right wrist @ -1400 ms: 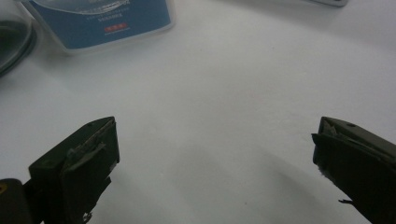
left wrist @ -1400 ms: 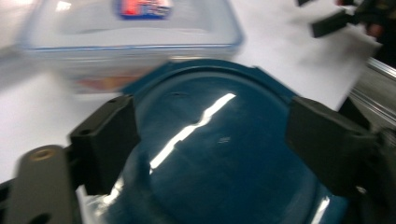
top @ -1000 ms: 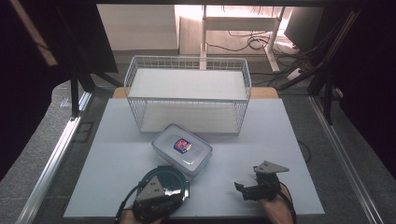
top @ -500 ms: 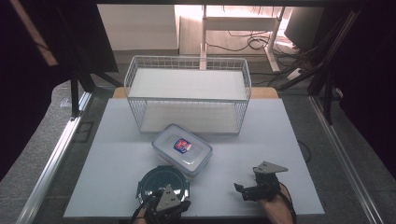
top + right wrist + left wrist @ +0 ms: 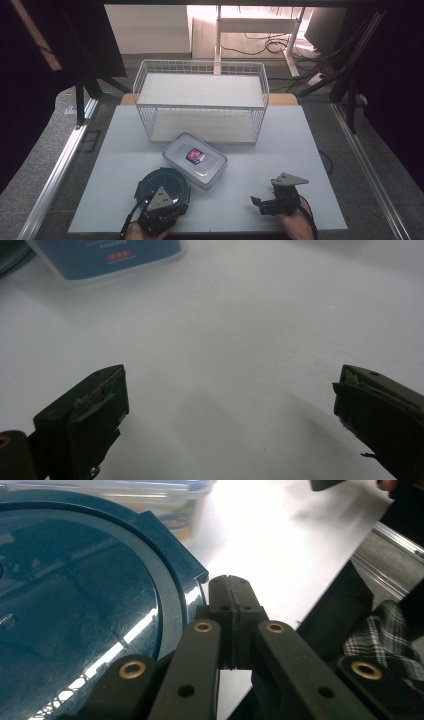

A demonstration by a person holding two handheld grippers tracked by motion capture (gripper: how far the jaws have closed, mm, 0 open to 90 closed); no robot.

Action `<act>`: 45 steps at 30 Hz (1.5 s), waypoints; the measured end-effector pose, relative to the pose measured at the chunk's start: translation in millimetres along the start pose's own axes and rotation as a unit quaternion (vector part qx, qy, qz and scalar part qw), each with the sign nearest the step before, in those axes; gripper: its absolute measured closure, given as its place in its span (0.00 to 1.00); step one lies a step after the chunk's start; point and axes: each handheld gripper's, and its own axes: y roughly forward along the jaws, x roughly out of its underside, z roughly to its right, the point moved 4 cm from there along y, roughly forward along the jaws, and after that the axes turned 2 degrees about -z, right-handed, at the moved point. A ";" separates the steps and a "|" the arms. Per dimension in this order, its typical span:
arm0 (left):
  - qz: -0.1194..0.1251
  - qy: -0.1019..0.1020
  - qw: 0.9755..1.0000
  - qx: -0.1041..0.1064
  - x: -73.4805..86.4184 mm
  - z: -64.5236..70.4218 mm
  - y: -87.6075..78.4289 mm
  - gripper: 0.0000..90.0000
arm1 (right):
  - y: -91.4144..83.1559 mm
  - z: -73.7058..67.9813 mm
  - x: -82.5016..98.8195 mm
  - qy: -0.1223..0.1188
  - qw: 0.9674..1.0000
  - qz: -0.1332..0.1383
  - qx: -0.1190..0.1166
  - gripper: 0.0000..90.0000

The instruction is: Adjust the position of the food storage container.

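A white table top point(image 5: 280, 150) carries everything here. The biggest thing on it is a white wire basket point(image 5: 200, 102), standing at the far edge with its open side up; its grid walls show a pale floor inside and nothing lies in it.

Just in front of the basket, nearer the person, sits a clear plastic box point(image 5: 195, 160), rectangular with rounded corners, turned at a slant to the table's edges. Its see-through lid is on and bears a small blue and red label in the middle. What the box holds cannot be made out through the lid.

Touching or nearly touching the box's near left corner lies the dark teal round plate point(image 5: 161, 186), at the front left of the table. It is glossy, with a raised ring around a shallow centre and a squared tab jutting from its rim, and fine scratches catch the light in the left gripper view point(image 5: 85, 605). Nothing lies in it.

The left gripper point(image 5: 161, 212) sits over the plate's near edge, its grey plate on top. In its own view point(image 5: 231, 587) the two black jaws are pressed together tip to tip, just beside the plate's rim and tab, with nothing between them.

The right gripper point(image 5: 262, 205) rests at the front right, well apart from the plate, pointing left. Its jaws stand wide apart over bare table point(image 5: 225, 405), holding nothing.
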 end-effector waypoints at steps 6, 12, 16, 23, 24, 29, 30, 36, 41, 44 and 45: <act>0.002 -0.014 1.000 -0.008 1.7 -11.9 -4.7 1.00 | -0.4 0.1 0.1 0.000 1.000 0.000 0.000 0.01; -0.005 -0.012 0.999 -0.033 -2.6 -10.0 -2.9 1.00 | 0.8 -0.2 0.2 -0.001 1.000 -0.002 -0.001 0.01; -0.003 -0.012 0.999 -0.047 -22.5 -7.2 5.7 1.00 | 1.4 -1.4 -0.2 -0.004 1.000 -0.004 -0.003 0.01; -0.028 -0.009 0.997 -0.066 -30.4 -8.3 22.8 1.00 | 0.4 -0.5 -0.4 -0.002 1.000 0.000 -0.004 0.01; -0.027 -0.008 0.997 -0.065 -30.1 -8.7 22.6 1.00 | 0.3 -0.5 -0.4 -0.002 1.000 0.000 -0.004 0.01; -0.023 -0.009 0.998 -0.063 -27.4 -13.5 19.6 1.00 | 0.6 -0.9 -0.1 -0.001 1.000 -0.002 -0.005 0.01; -0.022 -0.011 0.998 -0.063 -26.7 -14.9 18.7 1.00 | 0.5 -1.0 -0.1 0.000 1.000 -0.001 -0.005 0.01; -0.024 -0.017 0.996 -0.080 -21.8 -26.4 13.0 1.00 | 0.7 -0.7 -0.1 -0.001 1.000 -0.001 -0.005 0.01; -0.024 -0.028 0.994 -0.108 -14.7 -49.5 3.0 1.00 | 0.8 -0.8 0.1 -0.001 1.000 -0.003 -0.006 0.01; -0.021 -0.038 0.993 -0.109 -12.6 -57.7 -1.1 1.00 | 1.1 -0.9 0.3 -0.001 1.000 -0.005 -0.006 0.01; -0.020 -0.042 0.993 -0.111 -11.5 -61.6 -3.1 1.00 | 1.1 -0.9 0.3 -0.001 1.000 -0.005 -0.006 0.01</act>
